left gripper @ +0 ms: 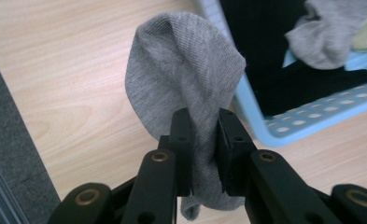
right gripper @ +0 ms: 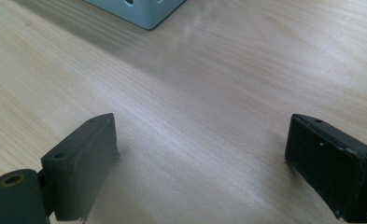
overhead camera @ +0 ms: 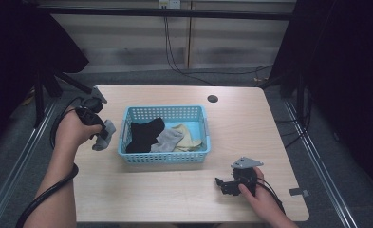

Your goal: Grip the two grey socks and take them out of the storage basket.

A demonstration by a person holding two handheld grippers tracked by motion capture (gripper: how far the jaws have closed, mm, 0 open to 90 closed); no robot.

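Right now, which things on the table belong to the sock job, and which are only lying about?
Belong to the job:
- grey knitted sock, pinched in the left gripper beside the basket
- light blue perforated plastic basket
- black sock, second grey sock and pale yellow sock inside it

Lying about:
- right gripper, open, over bare wooden table
- dark round table hole

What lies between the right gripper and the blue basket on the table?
Nothing: in the high view bare wood of the table separates the right gripper from the blue basket; the right gripper view shows the same empty stretch before its open jaws.
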